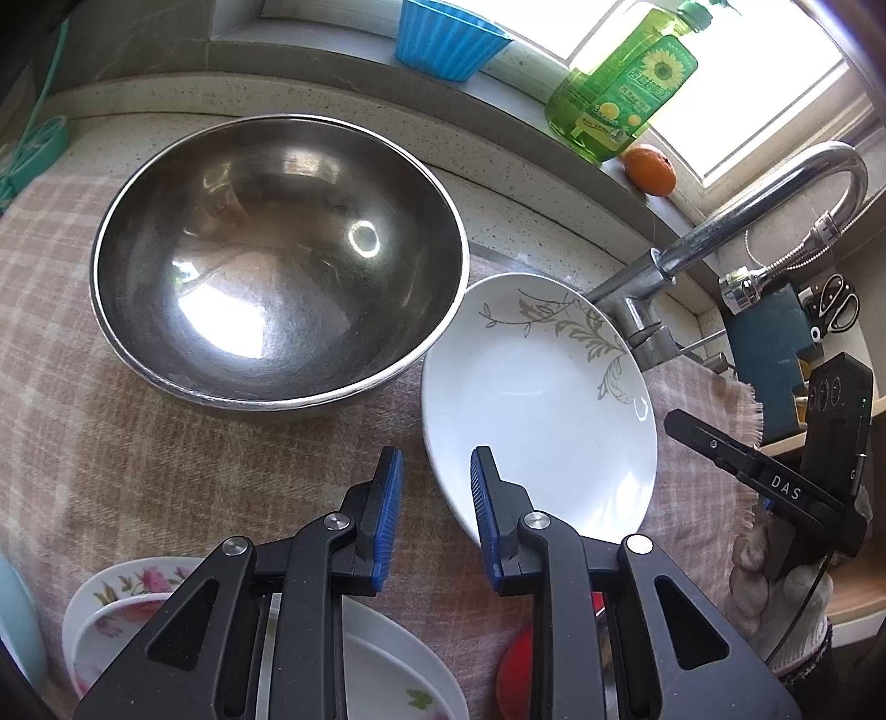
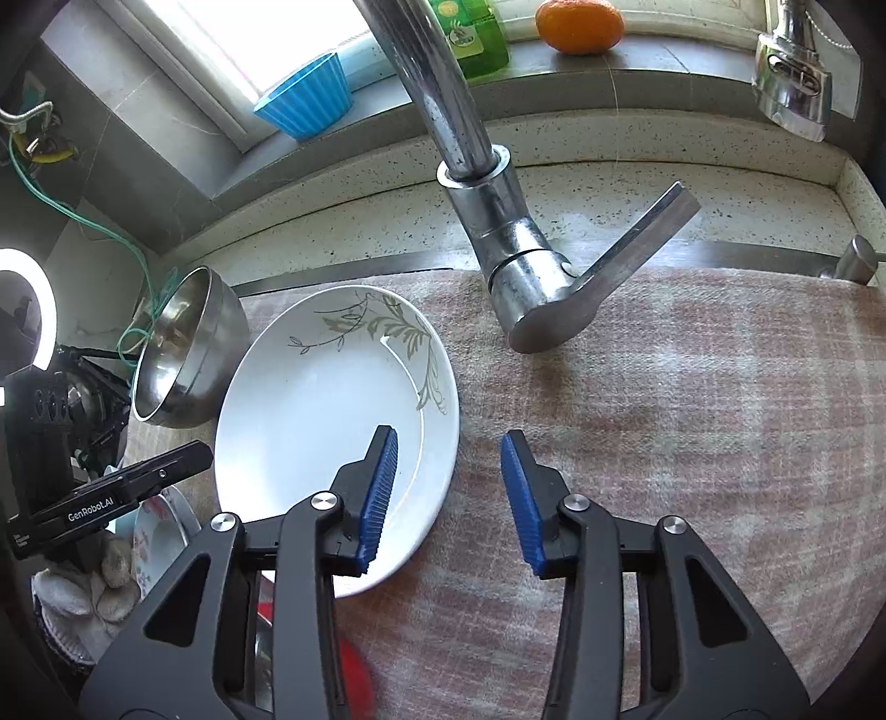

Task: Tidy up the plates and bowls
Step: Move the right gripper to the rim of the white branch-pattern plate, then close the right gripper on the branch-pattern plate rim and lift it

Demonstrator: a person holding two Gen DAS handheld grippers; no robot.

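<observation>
A white plate [image 1: 542,399] with a grey leaf pattern lies on the pink checked cloth [image 1: 166,471], its far edge leaning against a large steel bowl [image 1: 277,260]. My left gripper [image 1: 436,454] stands open over the plate's left rim; the rim runs through the gap and neither pad touches it. In the right wrist view my right gripper [image 2: 448,433] is open astride the same plate's [image 2: 310,404] right rim, with one finger [image 2: 379,487] over the plate's inside and the other over the cloth. The steel bowl [image 2: 183,343] sits to the left.
A chrome tap [image 2: 498,221] rises close behind the plate. Flowered plates [image 1: 127,592] and something red [image 1: 515,664] lie under my left gripper. On the window sill stand a blue cup [image 1: 443,39], a green bottle [image 1: 626,83] and an orange [image 1: 650,169]. A gloved hand [image 2: 83,598] holds the left gripper.
</observation>
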